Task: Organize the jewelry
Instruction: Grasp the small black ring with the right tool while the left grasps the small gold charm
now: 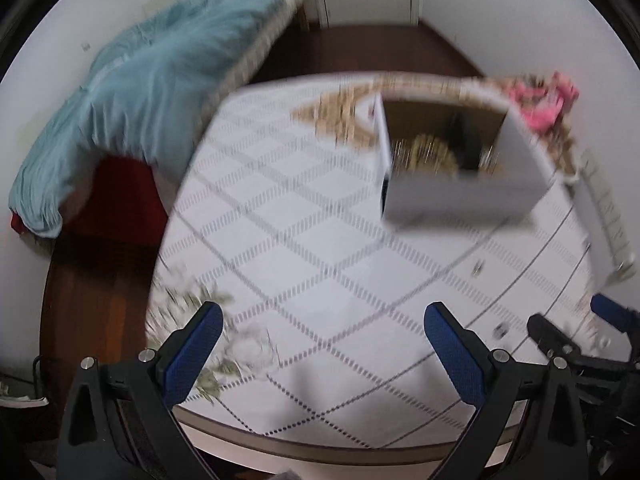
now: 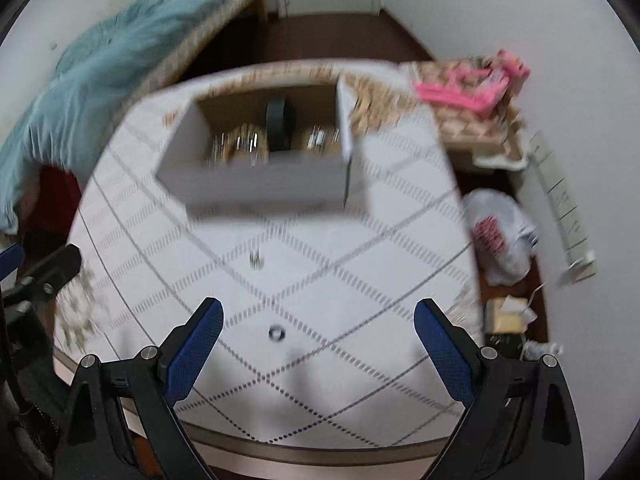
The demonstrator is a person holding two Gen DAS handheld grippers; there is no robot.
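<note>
Both views are motion-blurred. A white open box [image 1: 460, 196] [image 2: 260, 184] stands at the far side of the table and holds blurred gold jewelry [image 1: 430, 154] [image 2: 240, 144] beside a dark upright divider [image 2: 280, 124]. Two small jewelry pieces lie loose on the tablecloth: a ring [image 2: 277, 333] [image 1: 500, 330] and another small piece [image 2: 255, 260] [image 1: 477, 267]. My left gripper [image 1: 324, 340] is open and empty above the near tablecloth. My right gripper [image 2: 318, 336] is open and empty, with the ring lying between and just ahead of its fingers. The right gripper also shows in the left wrist view [image 1: 572, 328].
The table [image 1: 320, 446] has a white diamond-pattern cloth with floral print at its left corner [image 1: 192, 320]. A bed with a blue blanket [image 1: 140, 92] is on the left. Pink items [image 2: 472, 84] lie on a side surface; a plastic bag [image 2: 500, 232] lies on the floor to the right.
</note>
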